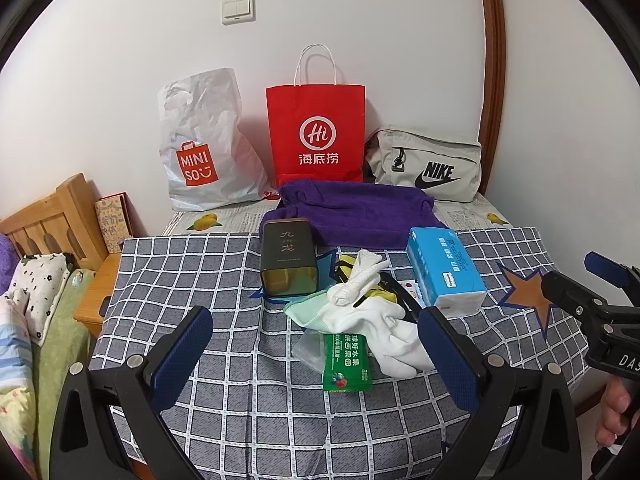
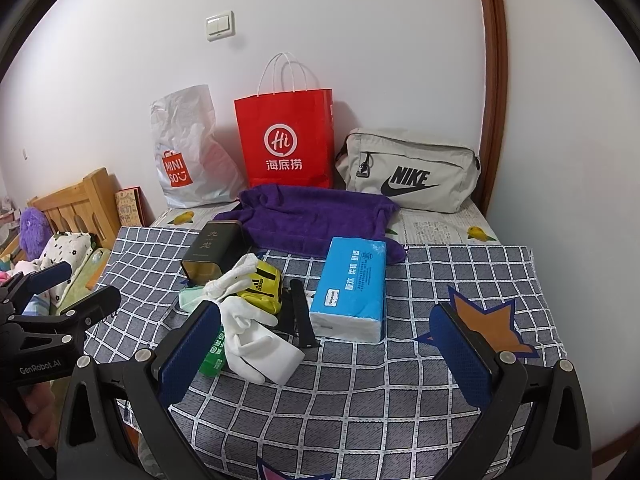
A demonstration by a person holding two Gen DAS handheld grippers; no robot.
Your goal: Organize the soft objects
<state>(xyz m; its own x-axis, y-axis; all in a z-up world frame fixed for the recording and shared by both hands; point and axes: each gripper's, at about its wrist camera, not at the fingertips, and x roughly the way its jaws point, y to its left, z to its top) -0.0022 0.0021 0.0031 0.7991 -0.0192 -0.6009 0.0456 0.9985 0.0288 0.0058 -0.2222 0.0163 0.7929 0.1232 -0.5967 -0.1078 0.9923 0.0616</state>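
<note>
A heap of small things lies mid-table on the checked cloth: white socks, a pale green cloth, a yellow pouch, a green packet and a black strap. Behind the heap a purple towel is spread flat. A blue tissue pack lies right of the heap. My left gripper is open, just before the socks and packet. My right gripper is open, its left finger beside the socks.
A dark tin box stands left of the heap. Against the wall stand a white Miniso bag, a red paper bag and a grey Nike bag. A wooden bed frame and bedding lie left of the table.
</note>
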